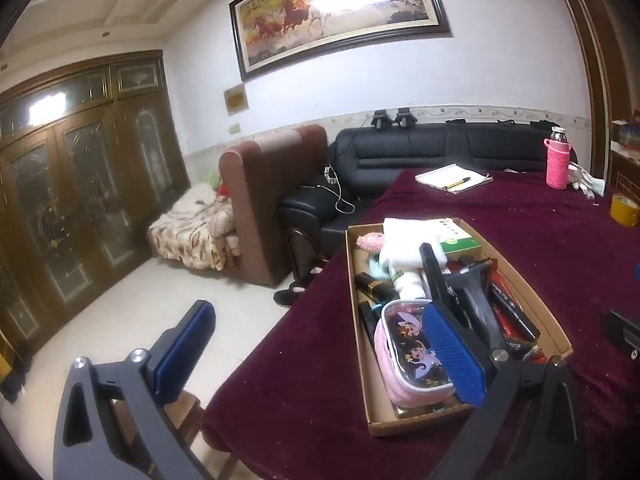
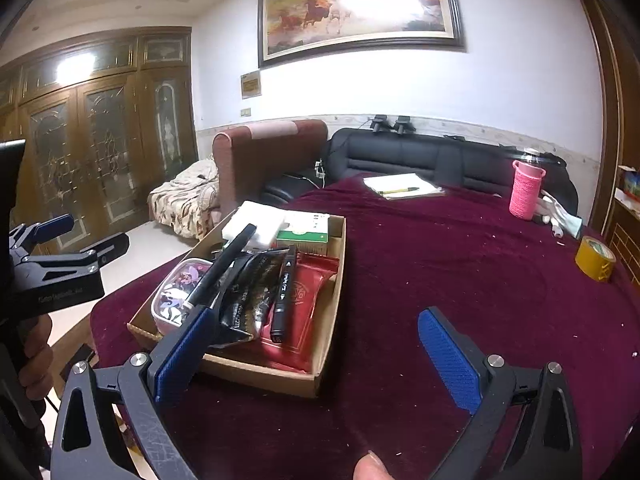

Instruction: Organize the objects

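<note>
An open cardboard box lies on the dark red tablecloth. It holds a pink cartoon pouch, a red packet, a black marker, a black packet, a green-and-white carton and a white item. My left gripper is open; its right finger hangs over the pouch, its left finger over the floor beyond the table edge. My right gripper is open and grips nothing, its left finger over the box's near corner.
A notebook with a pen, a pink-sleeved bottle and a yellow tape roll sit farther back on the cloth. A black sofa and a brown armchair stand behind the table.
</note>
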`<state>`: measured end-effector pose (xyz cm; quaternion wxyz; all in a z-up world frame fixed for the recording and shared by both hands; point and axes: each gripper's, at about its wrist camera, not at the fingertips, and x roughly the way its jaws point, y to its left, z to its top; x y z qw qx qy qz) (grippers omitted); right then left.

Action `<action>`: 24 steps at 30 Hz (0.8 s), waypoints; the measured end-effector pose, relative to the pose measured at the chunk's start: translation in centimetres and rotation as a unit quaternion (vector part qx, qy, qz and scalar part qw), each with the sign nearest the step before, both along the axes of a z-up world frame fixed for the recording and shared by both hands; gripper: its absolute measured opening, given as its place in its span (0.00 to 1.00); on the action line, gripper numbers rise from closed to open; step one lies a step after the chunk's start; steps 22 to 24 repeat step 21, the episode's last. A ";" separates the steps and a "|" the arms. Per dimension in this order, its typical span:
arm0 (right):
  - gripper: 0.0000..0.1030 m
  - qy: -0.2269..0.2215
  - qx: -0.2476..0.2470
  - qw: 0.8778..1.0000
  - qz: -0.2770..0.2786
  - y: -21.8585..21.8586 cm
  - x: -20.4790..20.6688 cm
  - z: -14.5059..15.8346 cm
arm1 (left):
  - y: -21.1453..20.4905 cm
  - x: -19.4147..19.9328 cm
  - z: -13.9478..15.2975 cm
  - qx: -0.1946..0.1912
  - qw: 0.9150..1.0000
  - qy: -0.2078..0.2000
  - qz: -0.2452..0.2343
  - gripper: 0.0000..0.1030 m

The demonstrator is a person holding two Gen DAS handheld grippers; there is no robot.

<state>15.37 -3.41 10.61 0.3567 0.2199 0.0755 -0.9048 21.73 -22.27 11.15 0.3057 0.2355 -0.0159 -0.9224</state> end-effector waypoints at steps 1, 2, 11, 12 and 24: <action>1.00 -0.002 0.001 1.000 0.002 -0.1 0.1 -0.1 | -0.1 0.0 0.0 0.003 1.000 0.000 -0.002 1.00; 1.00 -0.004 0.001 1.000 0.003 -0.2 0.0 -0.2 | -0.1 0.1 -0.1 0.004 1.000 0.000 -0.003 1.00; 1.00 -0.011 0.002 1.000 0.001 -0.7 -0.2 -0.6 | -0.1 -0.2 -0.3 -0.004 1.000 -0.001 0.001 1.00; 1.00 -0.013 0.002 1.000 0.003 -0.8 -0.2 -0.6 | -0.1 -0.3 -0.4 -0.006 1.000 -0.001 0.002 1.00; 1.00 -0.017 0.002 1.000 0.007 -1.1 -0.2 -0.8 | -1.0 -0.5 -1.1 0.004 1.000 -0.010 0.016 1.00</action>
